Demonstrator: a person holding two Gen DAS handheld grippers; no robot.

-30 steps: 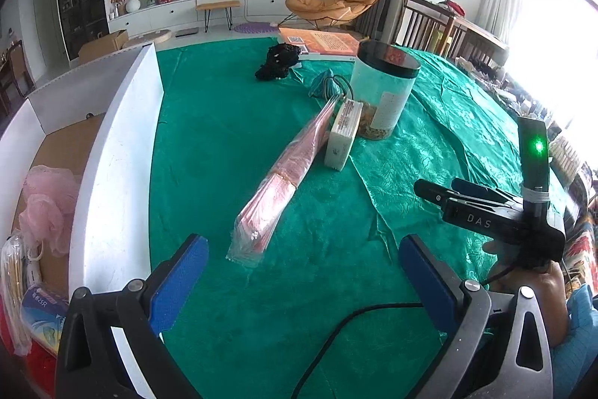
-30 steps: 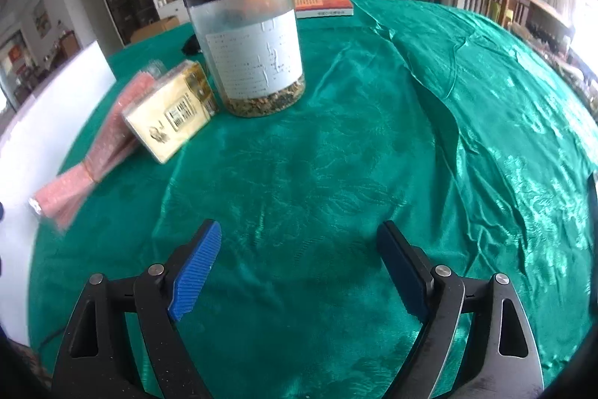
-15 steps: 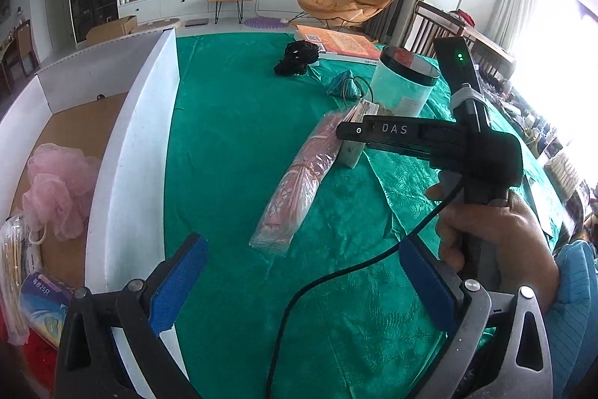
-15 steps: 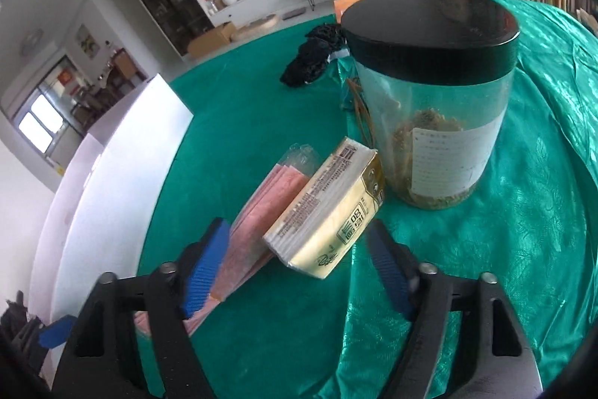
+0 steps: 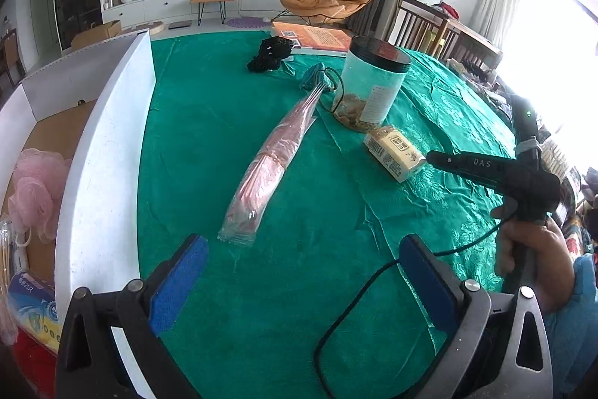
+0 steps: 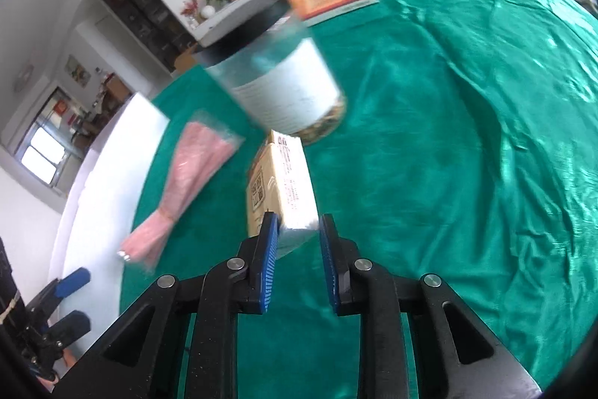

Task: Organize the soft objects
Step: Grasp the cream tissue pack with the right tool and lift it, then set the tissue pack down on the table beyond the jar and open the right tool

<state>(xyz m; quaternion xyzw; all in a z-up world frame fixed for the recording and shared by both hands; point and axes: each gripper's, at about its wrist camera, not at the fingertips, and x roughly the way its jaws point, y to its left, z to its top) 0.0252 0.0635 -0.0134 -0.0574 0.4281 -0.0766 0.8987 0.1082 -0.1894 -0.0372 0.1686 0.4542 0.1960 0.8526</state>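
Your right tongs (image 6: 297, 240) have just closed on the yellow pack (image 6: 278, 182) beside the jar (image 6: 278, 88); lift it clear. Left tongs (image 5: 299, 272) hang open, empty.

Left gripper (image 5: 299, 275): black angular frame, triangular cut-outs in side plates, silver round screw heads at pivots. Fingers (image 5: 178, 281) faced with blue pads, flat and rectangular. Thin black cable (image 5: 358, 301) loops across lower view.

Right gripper (image 6: 298, 236): same black frame, silver screws, blue ribbed pads on fingers (image 6: 270, 260). Seen from left wrist view: black pistol-shaped body, white "DAS" lettering on barrel, upright black post with small green light.

Right hand (image 5: 530, 257): blue sleeve at wrist.
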